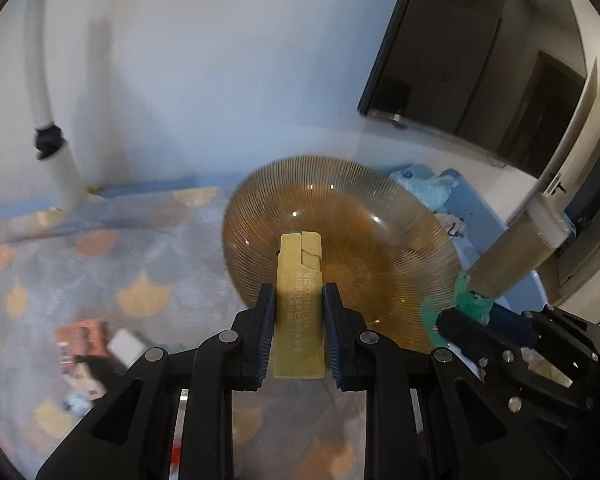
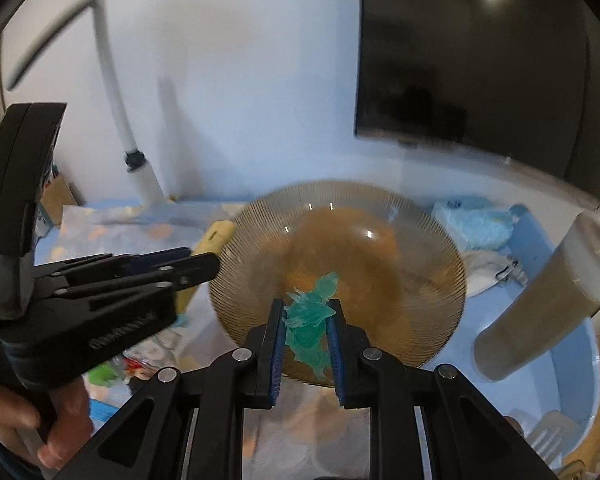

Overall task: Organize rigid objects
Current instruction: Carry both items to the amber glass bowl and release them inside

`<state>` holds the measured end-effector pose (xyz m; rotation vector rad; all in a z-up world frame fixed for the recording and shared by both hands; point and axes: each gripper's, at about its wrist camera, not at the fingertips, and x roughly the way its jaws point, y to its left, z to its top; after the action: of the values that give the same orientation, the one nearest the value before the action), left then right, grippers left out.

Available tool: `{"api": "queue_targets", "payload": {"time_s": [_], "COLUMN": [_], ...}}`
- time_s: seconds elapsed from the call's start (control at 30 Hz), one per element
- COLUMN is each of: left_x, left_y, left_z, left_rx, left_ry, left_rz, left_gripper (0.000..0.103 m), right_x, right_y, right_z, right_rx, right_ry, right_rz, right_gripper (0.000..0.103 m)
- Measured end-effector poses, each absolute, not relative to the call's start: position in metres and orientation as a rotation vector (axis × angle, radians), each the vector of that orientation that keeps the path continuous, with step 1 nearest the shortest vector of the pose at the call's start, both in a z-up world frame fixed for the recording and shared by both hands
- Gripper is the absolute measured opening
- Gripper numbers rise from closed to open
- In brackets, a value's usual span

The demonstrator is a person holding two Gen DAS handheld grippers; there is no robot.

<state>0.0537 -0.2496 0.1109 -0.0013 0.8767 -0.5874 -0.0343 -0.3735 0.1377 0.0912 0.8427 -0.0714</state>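
My left gripper (image 1: 299, 292) is shut on a flat yellow tool (image 1: 299, 276) with printed writing, held out over the near edge of a ribbed amber glass plate (image 1: 364, 216). My right gripper (image 2: 305, 304) is shut on a translucent green figurine (image 2: 310, 320), lifted above the same amber plate (image 2: 380, 248). In the left wrist view the right gripper (image 1: 456, 312) shows at the right with the green figurine (image 1: 472, 300) at its tip. In the right wrist view the left gripper (image 2: 204, 268) comes in from the left with the yellow tool (image 2: 216, 238), a hand (image 2: 52, 428) on its handle.
The plate stands against a blue bin (image 2: 556, 344) holding a tall beige cylinder (image 2: 540, 300), light blue cloth (image 2: 476, 224) and a metal spatula (image 2: 548, 436). A patterned cloth (image 1: 100, 260) with small packets (image 1: 84, 348) lies left. A dark screen (image 2: 460, 60) and white pipe (image 1: 40, 60) are on the wall.
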Motion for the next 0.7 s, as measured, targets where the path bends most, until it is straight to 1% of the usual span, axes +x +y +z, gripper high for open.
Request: {"api": "queue_targets", "payload": {"time_s": [0.07,0.1,0.13,0.17,0.2,0.23,0.27,0.43,0.53,0.6,0.63,0.7], "left_x": [0.055,0.054,0.052,0.051,0.048,0.045,0.043,0.018,-0.003,-0.02,-0.026,-0.038], "left_y": [-0.256,-0.257,-0.257,-0.256,-0.25,-0.241,-0.234,-0.166,-0.124,-0.09,-0.075,-0.04], "left_z": [0.102,0.101,0.103,0.105,0.11,0.117,0.123,0.162,0.18,0.185,0.185,0.174], "left_rx": [0.007,0.005,0.006,0.003,-0.006,-0.02,-0.035,-0.096,-0.097,-0.076,-0.071,-0.081], "left_ry": [0.887,0.884,0.874,0.862,0.848,0.832,0.815,0.697,0.637,0.611,0.608,0.621], "left_rz": [-0.594,-0.606,-0.609,-0.606,-0.605,-0.608,-0.607,-0.548,-0.489,-0.422,-0.392,-0.326], "left_gripper": [0.023,0.029,0.043,0.051,0.056,0.066,0.069,0.069,0.069,0.069,0.069,0.069], "right_x": [-0.03,-0.028,-0.027,-0.03,-0.033,-0.035,-0.041,-0.066,-0.081,-0.094,-0.099,-0.109], "right_y": [-0.386,-0.39,-0.393,-0.395,-0.397,-0.398,-0.4,-0.393,-0.363,-0.334,-0.322,-0.292], "right_z": [0.129,0.125,0.124,0.126,0.128,0.132,0.138,0.169,0.189,0.199,0.2,0.196], "right_rx": [0.121,0.139,0.152,0.165,0.171,0.177,0.188,0.218,0.189,0.156,0.141,0.111], "right_ry": [0.852,0.86,0.864,0.86,0.85,0.837,0.821,0.748,0.72,0.695,0.683,0.672], "right_rz": [-0.072,-0.065,-0.059,-0.067,-0.074,-0.075,-0.074,-0.045,0.014,0.074,0.094,0.157], "right_gripper": [0.019,0.021,0.025,0.032,0.034,0.034,0.034,0.035,0.035,0.049,0.061,0.061]}}
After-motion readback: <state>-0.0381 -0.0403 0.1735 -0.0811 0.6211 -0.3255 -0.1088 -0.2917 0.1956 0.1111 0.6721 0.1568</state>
